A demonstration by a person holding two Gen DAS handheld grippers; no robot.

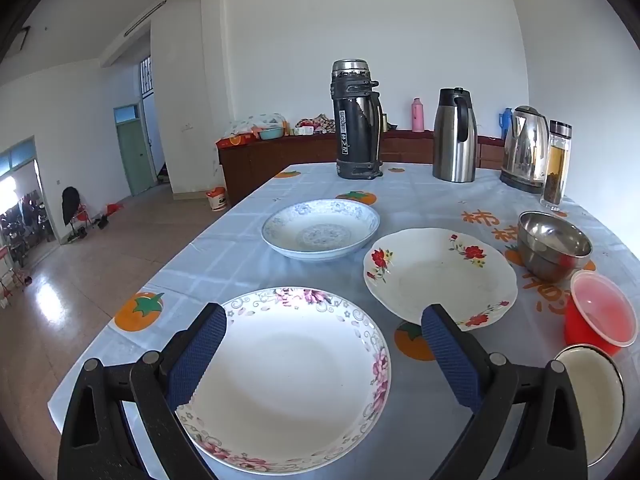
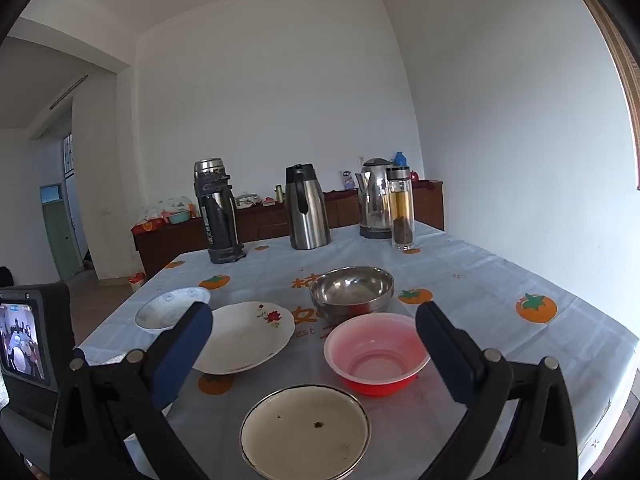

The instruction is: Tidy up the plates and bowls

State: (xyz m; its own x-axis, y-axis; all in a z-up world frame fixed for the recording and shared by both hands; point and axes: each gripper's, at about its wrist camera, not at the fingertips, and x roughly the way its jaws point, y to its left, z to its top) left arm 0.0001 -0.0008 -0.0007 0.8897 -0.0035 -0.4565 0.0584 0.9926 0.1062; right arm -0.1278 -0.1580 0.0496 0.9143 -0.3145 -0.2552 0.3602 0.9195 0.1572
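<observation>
My left gripper (image 1: 324, 316) is open and empty above a pink-flowered plate (image 1: 296, 380) at the table's near edge. Beyond lie a blue-patterned plate (image 1: 320, 230) and a red-flowered plate (image 1: 436, 276). At the right are a steel bowl (image 1: 554, 246), a red plastic bowl (image 1: 600, 316) and a cream enamel bowl (image 1: 596, 404). My right gripper (image 2: 314, 316) is open and empty above the enamel bowl (image 2: 304, 432) and the red bowl (image 2: 376, 352). The steel bowl (image 2: 352, 292), red-flowered plate (image 2: 244, 336) and blue plate (image 2: 170, 308) lie beyond.
A black thermos (image 1: 356, 120), a steel jug (image 1: 456, 136), a kettle (image 1: 524, 148) and a glass tea bottle (image 1: 557, 164) stand at the table's far end. The table (image 1: 224, 256) has a light blue cloth; its left edge drops to the floor. The left gripper's body (image 2: 28, 352) shows at left.
</observation>
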